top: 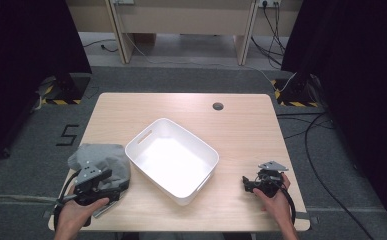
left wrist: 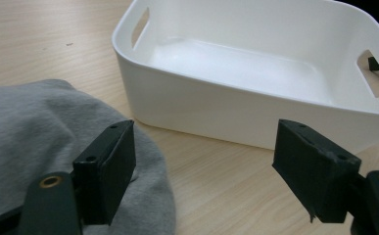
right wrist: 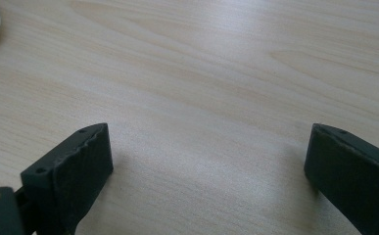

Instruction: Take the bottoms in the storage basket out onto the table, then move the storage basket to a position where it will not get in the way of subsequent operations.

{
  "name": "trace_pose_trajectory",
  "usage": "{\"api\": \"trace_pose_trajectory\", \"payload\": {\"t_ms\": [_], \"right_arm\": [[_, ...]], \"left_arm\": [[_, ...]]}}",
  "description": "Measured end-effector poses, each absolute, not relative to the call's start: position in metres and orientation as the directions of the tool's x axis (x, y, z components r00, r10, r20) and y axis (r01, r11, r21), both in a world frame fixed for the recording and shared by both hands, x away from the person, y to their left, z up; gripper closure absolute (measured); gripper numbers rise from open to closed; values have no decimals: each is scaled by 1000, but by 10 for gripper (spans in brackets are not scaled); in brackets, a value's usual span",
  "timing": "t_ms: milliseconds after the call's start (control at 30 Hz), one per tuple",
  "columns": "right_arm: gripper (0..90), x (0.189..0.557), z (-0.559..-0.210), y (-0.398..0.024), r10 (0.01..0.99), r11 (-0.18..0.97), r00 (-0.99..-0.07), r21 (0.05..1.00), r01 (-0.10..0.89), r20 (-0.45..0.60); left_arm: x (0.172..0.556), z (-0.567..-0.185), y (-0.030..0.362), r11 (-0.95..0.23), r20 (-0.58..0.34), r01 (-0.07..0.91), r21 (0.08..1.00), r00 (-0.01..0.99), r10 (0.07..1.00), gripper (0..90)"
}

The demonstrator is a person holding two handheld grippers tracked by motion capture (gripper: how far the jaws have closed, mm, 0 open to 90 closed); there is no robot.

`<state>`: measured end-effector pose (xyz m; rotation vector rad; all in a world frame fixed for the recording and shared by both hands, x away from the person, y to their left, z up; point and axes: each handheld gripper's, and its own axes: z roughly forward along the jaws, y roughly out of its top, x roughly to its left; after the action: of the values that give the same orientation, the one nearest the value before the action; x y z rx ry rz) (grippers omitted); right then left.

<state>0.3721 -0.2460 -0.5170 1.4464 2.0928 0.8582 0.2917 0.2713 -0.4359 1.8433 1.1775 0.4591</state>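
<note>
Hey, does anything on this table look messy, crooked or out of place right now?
Mildly. The grey cloth lies crumpled at the table's near-left edge, by the open left gripper. The empty white bin sits skewed to the edges. Nothing looks spilled or damaged.

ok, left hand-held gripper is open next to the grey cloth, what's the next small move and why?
Probably ease the left hand-held gripper sideways and down onto the grey cloth, then close. Its jaws stand wide with nothing between them but bare table, and just one jaw overlaps the cloth's edge. The white bin sits empty right beside the cloth, a likely place for it. The right hand-held gripper rests open on the table.
</note>
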Motion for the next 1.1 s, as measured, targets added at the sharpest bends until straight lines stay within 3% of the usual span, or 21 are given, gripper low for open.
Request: {"api": "trace_pose_trajectory", "payload": {"t_ms": [367, 1100], "right_arm": [[47, 372, -517, -246, 937, 256, -348, 711, 655, -17], [47, 372, -517, -246, 938, 256, -347, 710, 656, -17]], "left_arm": [[301, -459, 244, -198, -176, 570, 797, 533, 827, 224], [308, -487, 216, -182, -217, 599, 780, 531, 819, 218]]}}
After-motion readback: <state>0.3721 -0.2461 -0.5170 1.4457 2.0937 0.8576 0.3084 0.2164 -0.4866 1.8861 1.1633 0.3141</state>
